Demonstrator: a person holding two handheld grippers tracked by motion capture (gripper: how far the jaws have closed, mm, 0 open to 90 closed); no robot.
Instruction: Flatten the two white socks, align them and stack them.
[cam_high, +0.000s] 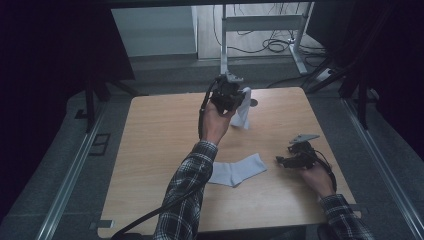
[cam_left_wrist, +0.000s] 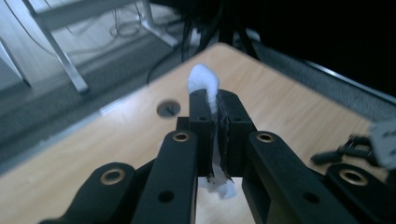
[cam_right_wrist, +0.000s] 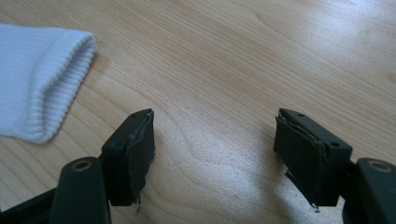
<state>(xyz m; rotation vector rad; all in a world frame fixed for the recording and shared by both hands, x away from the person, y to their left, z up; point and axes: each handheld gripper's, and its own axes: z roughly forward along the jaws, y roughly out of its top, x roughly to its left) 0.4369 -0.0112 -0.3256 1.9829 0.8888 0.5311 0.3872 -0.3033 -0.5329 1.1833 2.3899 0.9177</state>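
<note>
Left tool (cam_high: 231, 95) raised over the far counter (cam_high: 160, 135), jaws pinching a hanging white sock (cam_high: 243, 112); second sock (cam_high: 236, 170) lies flat near the right tool (cam_high: 283, 160), jaws spread.

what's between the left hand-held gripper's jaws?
A white sock, clamped by the left hand-held gripper: a bunched bit pokes above the jaws, the rest hangs below. The pinched part itself is hidden by the pads.
</note>
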